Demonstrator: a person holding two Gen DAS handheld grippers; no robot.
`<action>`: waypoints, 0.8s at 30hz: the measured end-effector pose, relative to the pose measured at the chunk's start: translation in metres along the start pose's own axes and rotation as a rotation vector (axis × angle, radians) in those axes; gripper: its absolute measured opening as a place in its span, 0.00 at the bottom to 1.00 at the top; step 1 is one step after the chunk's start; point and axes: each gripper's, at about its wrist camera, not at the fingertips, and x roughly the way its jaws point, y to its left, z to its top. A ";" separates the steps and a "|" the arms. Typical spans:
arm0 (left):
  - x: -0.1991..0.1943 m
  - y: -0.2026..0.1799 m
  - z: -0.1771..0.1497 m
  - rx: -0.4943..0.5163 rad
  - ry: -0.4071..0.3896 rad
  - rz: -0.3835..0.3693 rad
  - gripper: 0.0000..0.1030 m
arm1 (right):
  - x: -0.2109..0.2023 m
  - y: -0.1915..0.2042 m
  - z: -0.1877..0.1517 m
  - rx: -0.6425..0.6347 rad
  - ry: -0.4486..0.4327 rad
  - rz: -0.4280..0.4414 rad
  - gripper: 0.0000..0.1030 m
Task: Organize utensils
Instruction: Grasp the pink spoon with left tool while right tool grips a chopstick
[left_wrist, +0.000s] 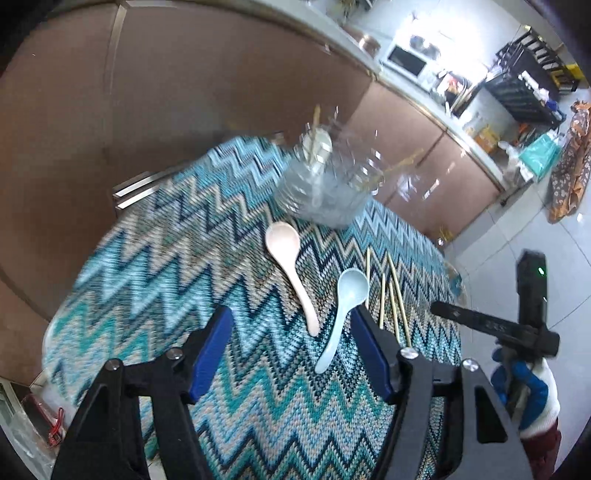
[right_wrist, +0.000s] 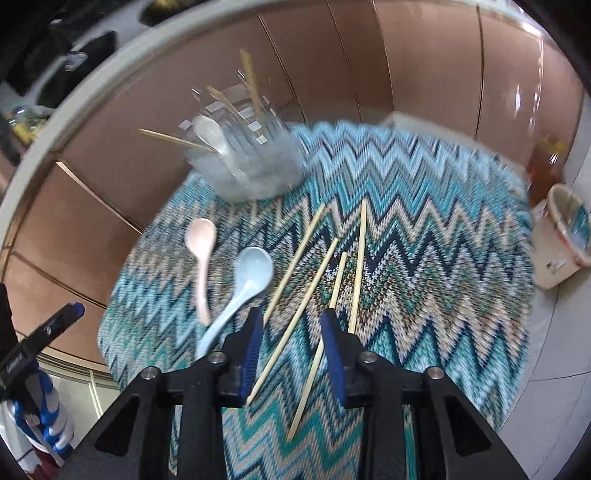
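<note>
So, working left to right across the round worktop (right_wrist: 443, 206) with its zigzag cloth: the pink spoon (left_wrist: 286, 254) lies loose on the cloth, bowl end toward the clear plastic holder (left_wrist: 325, 188), and the light blue spoon (left_wrist: 345, 306) lies just beside it on the right. Past that, four bamboo chopsticks (right_wrist: 314, 280) are fanned out flat on the cloth. The holder stands at the far side and already has a white spoon (right_wrist: 210, 134) and a few chopsticks sticking up out of it, so I'd say the sorting is partly done and we're in the pick-up step for what's still loose.

The left hand-held gripper (left_wrist: 291, 354) hangs over the cloth with its jaws wide apart and nothing between the pads. The blue spoon's handle runs right along its right-hand finger, touching or not I can't tell, so that spoon looks like its target. The right hand-held gripper (right_wrist: 291, 347) has its jaws fairly narrow but not closed, angled down over the chopsticks. Two sticks pass through the gap between the blue fingers (right_wrist: 334, 354), though I don't see the pads pressing on either one, so nothing is gripped yet.

Next move, my guess: the right one has to settle lower and pinch a stick (or a pair) cleanly, since thin sticks lying flat on knit fabric could roll or slip out. The left needs to shift a touch rightward so the spoon handle sits between the pads. Both views are a bit blurred, so fine contact is hard to call.
</note>
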 end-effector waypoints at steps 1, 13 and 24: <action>0.008 0.001 0.002 0.001 0.012 0.003 0.58 | 0.007 -0.003 0.004 0.004 0.014 -0.004 0.26; 0.095 0.024 0.043 -0.053 0.140 0.020 0.46 | 0.065 -0.028 0.034 0.020 0.131 -0.024 0.23; 0.137 0.044 0.069 -0.099 0.132 -0.053 0.34 | 0.089 -0.040 0.034 0.038 0.165 -0.016 0.16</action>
